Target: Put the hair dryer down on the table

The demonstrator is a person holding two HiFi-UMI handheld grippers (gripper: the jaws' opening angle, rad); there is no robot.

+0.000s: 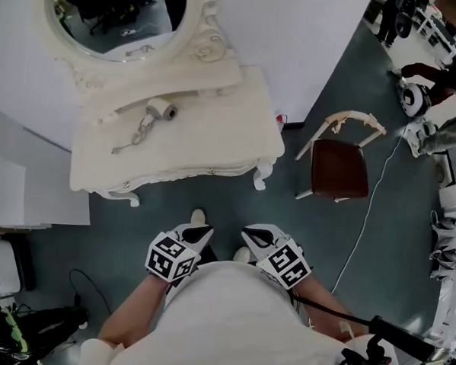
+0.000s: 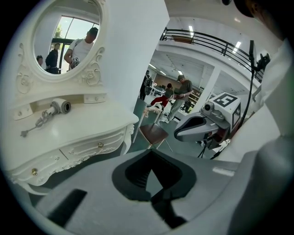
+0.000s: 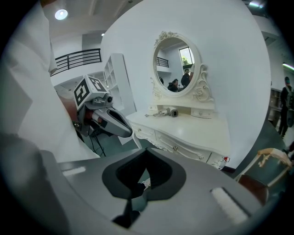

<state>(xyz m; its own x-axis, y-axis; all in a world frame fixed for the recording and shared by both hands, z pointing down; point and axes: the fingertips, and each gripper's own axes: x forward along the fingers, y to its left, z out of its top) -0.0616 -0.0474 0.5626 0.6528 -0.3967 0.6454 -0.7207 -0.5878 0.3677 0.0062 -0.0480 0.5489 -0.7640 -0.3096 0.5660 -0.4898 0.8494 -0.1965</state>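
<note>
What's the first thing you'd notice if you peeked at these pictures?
The big white dressing table with its oval mirror stands out first, at the top left of the head view. A hair dryer lies on its top under the mirror, cord curled beside it. Nearer the person, the left gripper and right gripper sit side by side, both shut and empty, and a chair with a brown seat stands to the table's right.
</note>
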